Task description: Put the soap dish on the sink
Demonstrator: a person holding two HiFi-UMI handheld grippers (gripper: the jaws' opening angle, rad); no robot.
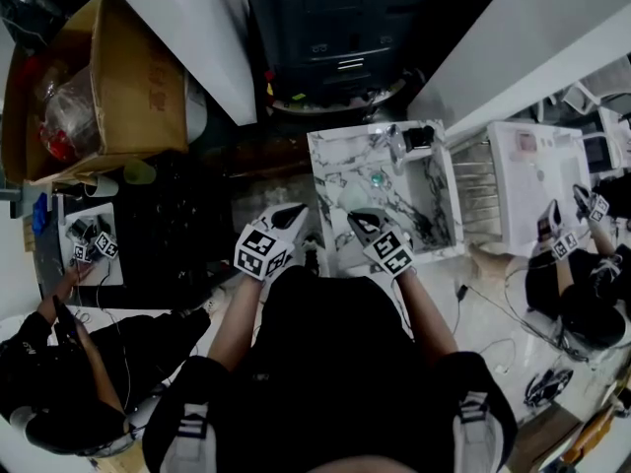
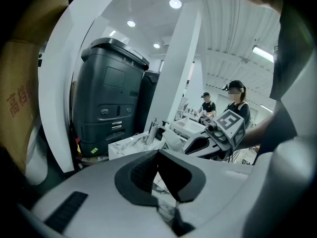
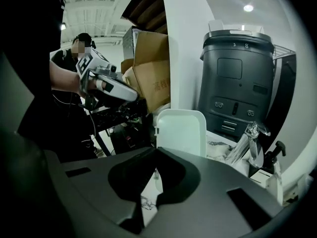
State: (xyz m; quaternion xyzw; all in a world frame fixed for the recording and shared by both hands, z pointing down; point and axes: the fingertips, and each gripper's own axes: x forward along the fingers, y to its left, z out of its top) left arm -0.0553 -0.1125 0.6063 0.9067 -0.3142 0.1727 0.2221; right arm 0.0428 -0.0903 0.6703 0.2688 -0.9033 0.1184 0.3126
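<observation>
A: Anything at the upper left?
B: Open cardboard box (image 1: 138,87), clear plastic and something red inside.
A: Straight ahead?
B: Tall dark grey cabinet (image 1: 340,28), flanked by white panels (image 1: 197,28).
A: And lower down?
B: Seated person (image 1: 59,382) by a black desk (image 1: 168,235) on the left. Another person (image 1: 582,289) on the right, near a white basin unit (image 1: 532,175). Loose cables (image 1: 461,292) across the pale floor (image 1: 493,269).

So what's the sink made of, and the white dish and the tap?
The sink looks like marble or a marble print: white with grey veins, glossy. The dish is probably plastic: plain white, smooth, with a thin moulded rim. The tap is shiny metal, likely chrome, with bright reflections.
</observation>
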